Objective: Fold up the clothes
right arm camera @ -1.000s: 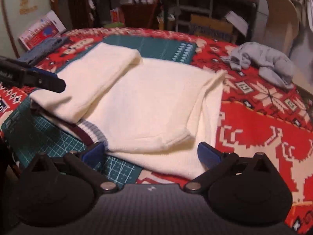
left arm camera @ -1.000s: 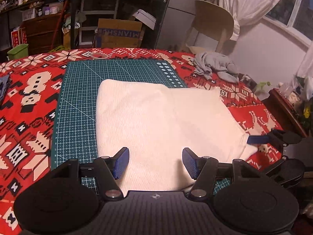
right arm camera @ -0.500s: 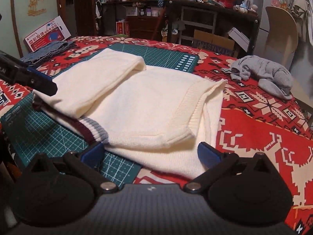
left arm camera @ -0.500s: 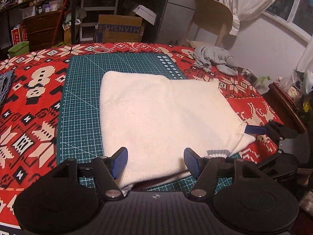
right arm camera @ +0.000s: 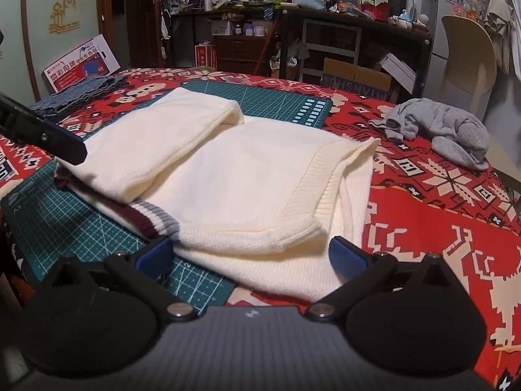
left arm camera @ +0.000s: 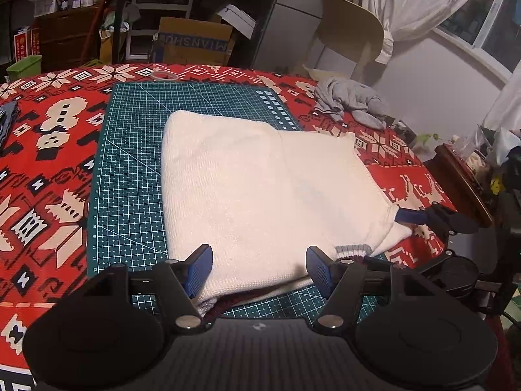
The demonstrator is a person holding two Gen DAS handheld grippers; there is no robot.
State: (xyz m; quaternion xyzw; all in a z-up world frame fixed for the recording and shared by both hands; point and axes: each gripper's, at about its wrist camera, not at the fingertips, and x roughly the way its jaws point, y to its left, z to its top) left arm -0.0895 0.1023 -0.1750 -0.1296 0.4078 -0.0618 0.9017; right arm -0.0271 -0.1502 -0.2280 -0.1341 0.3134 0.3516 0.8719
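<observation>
A cream sweater lies folded on the green cutting mat, its grey and maroon striped hem showing at the near edge. My left gripper is open, hovering over that near edge with its blue pads clear of the cloth. In the right wrist view the sweater shows a folded sleeve on top and the striped hem at the left. My right gripper is open and wide, straddling the near corner of the sweater without pressing it. The right gripper's fingertips sit at the sweater's right corner.
A red patterned cloth covers the table. A crumpled grey garment lies at the far right and folded blue cloth at the far left. A tape roll sits beyond the mat. A wooden stand borders the right edge.
The left gripper has drawn back a little, so the sweater's near edge and striped hem now show between its fingers. The right gripper has hardly moved. Both stayed open.
</observation>
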